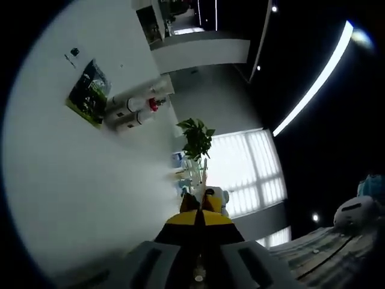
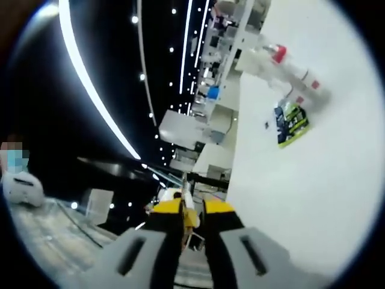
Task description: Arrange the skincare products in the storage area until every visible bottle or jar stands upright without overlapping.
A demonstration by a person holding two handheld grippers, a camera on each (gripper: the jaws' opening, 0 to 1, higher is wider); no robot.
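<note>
Two grippers are raised toward the room, away from any shelf of skincare products; I cannot make out a bottle or jar of that kind from here. The left gripper (image 1: 201, 201) has its yellow-tipped jaws pressed together, pointing at a leafy plant (image 1: 196, 137) beside a bright window (image 1: 249, 171). The right gripper (image 2: 194, 208) has its jaws a little apart, with something pale and thin between the tips that I cannot identify. A white wall (image 1: 72, 180) runs along both views, carrying a green poster (image 1: 89, 91) and white cylinders (image 1: 129, 111) with a red fitting. A long ceiling light strip (image 2: 90, 84) curves overhead. Wooden boards (image 1: 325, 250) lie off to the side.
</note>
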